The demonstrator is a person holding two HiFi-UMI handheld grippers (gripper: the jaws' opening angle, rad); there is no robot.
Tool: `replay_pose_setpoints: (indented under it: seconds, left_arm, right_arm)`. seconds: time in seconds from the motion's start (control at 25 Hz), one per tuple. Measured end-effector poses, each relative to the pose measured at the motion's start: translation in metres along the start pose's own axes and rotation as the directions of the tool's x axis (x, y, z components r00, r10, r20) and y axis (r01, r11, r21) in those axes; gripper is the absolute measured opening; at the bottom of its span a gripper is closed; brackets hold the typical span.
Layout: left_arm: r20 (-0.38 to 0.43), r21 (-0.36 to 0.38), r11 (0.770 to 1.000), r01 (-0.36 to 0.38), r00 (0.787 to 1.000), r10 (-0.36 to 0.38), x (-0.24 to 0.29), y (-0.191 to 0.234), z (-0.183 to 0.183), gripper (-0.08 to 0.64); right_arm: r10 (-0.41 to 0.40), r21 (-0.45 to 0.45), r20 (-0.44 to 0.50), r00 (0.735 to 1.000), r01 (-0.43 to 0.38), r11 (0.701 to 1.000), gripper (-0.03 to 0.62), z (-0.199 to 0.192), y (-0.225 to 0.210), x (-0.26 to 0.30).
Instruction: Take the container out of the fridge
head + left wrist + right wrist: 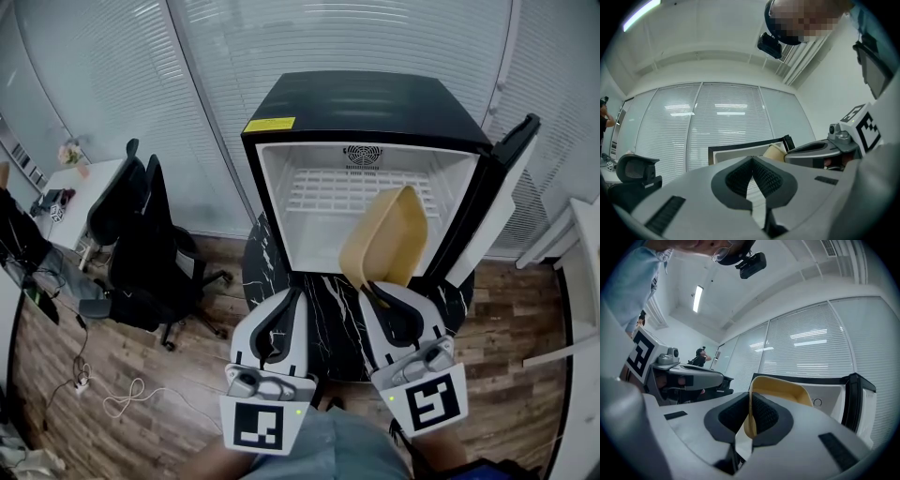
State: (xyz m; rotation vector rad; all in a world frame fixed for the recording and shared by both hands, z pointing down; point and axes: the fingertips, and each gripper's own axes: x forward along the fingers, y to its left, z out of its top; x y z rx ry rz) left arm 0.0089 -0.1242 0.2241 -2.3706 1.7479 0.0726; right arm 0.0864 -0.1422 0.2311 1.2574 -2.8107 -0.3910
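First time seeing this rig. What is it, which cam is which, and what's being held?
There is no robot arm here: a person holds a two-jaw gripper in each hand. The head view comes from a camera on the person's head, looking steeply down. The other two views come from cameras that ride on the grippers and look along their jaws. In front stands a black mini fridge with a white interior, its door open, on a dark marbled surface. The right gripper is clamped on the rim of a tan plastic container, held tilted at the fridge's opening. The right gripper view shows that rim pinched between the pads. The left gripper is shut and empty.
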Motion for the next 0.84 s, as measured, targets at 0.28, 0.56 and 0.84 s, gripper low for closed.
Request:
replay_pose_setpoints:
  seconds: [0.28,0.56,0.84]
  left_arm:
    - [-0.014,0.011,1.0,0.006,1.0,-0.006,0.004,-0.003,-0.004,0.014]
    - [-0.021,0.009,1.0,0.013,1.0,-0.013,0.009,-0.003,-0.009,0.014]
    - [-0.022,0.007,1.0,0.012,1.0,-0.012,0.01,0.003,-0.011,0.014]
  right_arm:
    - [0.011,0.003,-0.004,1.0,-0.011,1.0,0.031,-0.003,-0.002,0.002]
    - [0.007,0.008,-0.01,1.0,-0.007,1.0,0.031,-0.007,-0.005,0.006]
    - [0.002,0.008,-0.011,1.0,-0.002,1.0,0.031,-0.009,-0.003,0.01]
